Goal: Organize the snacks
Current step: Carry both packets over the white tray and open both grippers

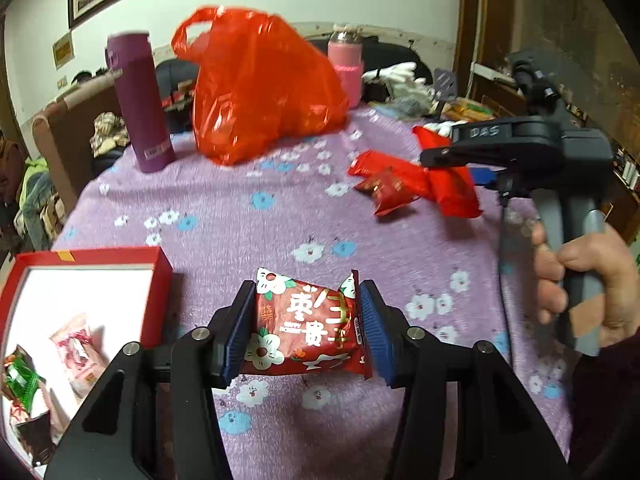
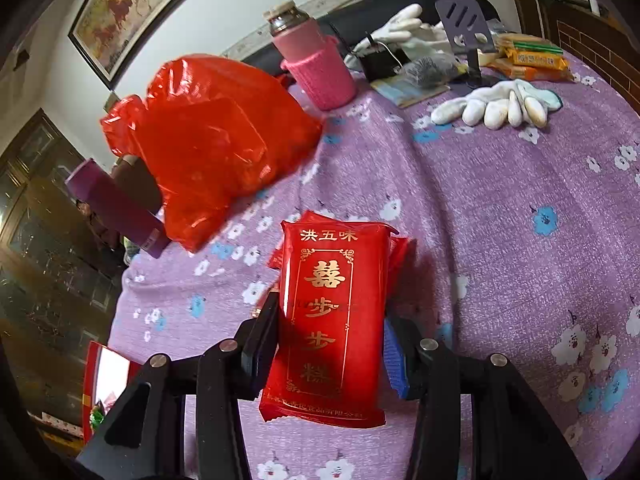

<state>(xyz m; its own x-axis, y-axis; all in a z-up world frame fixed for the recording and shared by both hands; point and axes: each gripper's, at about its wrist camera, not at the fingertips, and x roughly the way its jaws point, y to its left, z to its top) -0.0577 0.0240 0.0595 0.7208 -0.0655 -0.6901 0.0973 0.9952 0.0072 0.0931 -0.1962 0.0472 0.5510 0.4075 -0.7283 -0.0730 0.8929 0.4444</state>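
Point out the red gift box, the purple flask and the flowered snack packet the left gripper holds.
red gift box [image 1: 154, 300], left wrist view, on its right wall.
purple flask [image 1: 140, 104], left wrist view, mid-body.
flowered snack packet [image 1: 306, 326], left wrist view, centre of its printed face.

A purple flask [image 1: 140, 100], a pink-sleeved bottle [image 2: 316, 64] and, seemingly, white gloves [image 2: 496, 104] sit on the flowered cloth [image 2: 500, 240].
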